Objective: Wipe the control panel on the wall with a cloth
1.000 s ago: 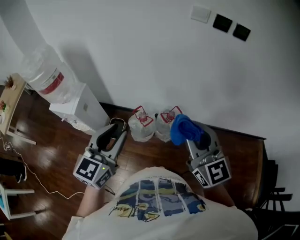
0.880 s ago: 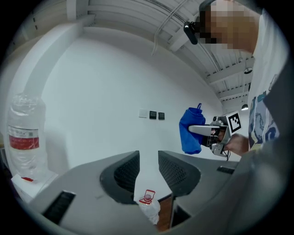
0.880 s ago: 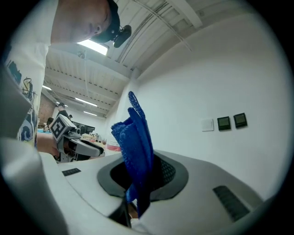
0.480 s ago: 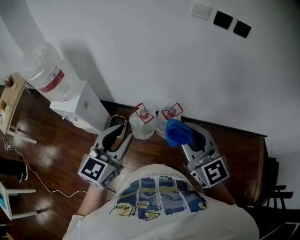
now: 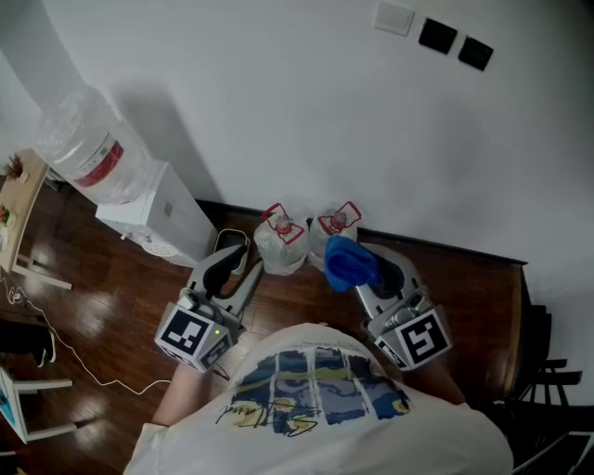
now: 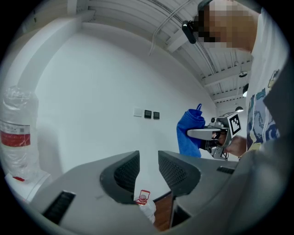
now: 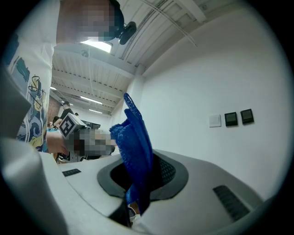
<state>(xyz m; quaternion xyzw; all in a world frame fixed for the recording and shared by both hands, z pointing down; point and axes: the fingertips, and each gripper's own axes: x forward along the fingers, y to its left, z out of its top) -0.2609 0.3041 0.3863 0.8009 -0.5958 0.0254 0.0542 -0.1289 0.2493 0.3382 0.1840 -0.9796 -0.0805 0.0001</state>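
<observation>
The control panel is two black squares [image 5: 455, 44] next to a white switch [image 5: 393, 18], high on the white wall. It shows small in the left gripper view [image 6: 151, 114] and in the right gripper view [image 7: 239, 118]. My right gripper [image 5: 360, 266] is shut on a blue cloth [image 5: 347, 262], which stands up from between its jaws [image 7: 135, 151]. It is held low, well short of the panel. My left gripper [image 5: 229, 263] hangs beside it, jaws a little apart with nothing between them [image 6: 148, 170]. The cloth [image 6: 189, 133] also appears in the left gripper view.
A white water dispenser [image 5: 162, 209] with a large bottle [image 5: 83, 148] stands at the left wall. Two water jugs [image 5: 280, 247] sit on the wooden floor at the baseboard, below the grippers. A wooden table [image 5: 19, 199] and a cable [image 5: 65, 353] are at the left.
My right gripper has shifted slightly left and lower in the picture, with the cloth in it. The left gripper has moved slightly right.
</observation>
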